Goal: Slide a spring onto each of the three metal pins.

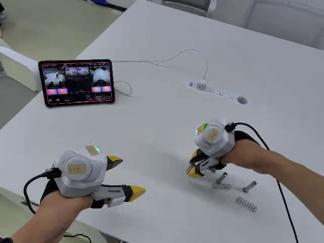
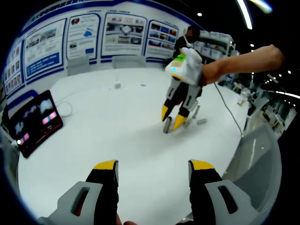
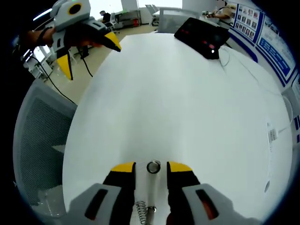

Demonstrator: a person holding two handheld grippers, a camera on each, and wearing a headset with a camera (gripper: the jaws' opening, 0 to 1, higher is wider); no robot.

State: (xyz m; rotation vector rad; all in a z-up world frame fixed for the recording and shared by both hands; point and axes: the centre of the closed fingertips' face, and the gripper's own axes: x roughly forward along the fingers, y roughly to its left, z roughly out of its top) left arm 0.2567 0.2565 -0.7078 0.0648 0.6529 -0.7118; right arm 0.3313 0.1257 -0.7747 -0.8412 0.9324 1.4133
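My right gripper (image 1: pixel 194 171) points down at the white table (image 1: pixel 152 131), shut on a metal pin (image 3: pixel 153 167) seen end-on between its yellow tips. A coil of spring (image 3: pixel 140 208) shows just behind that pin, between the fingers. Just right of this gripper, two more pins (image 1: pixel 221 177) (image 1: pixel 249 187) lie on the table. A loose spring (image 1: pixel 220 186) (image 1: pixel 246 204) lies beside each. My left gripper (image 1: pixel 125 176) hovers at the near left, open and empty, well apart from the parts. From it I see the right gripper (image 2: pixel 172 118) tipped onto the table.
A lit tablet (image 1: pixel 77 82) stands at the far left. A white power strip (image 1: pixel 207 87) with a thin cable lies at the back centre, beside a round hole (image 1: pixel 242 100). The table's near edge runs just below my left hand. A black cable trails from each gripper.
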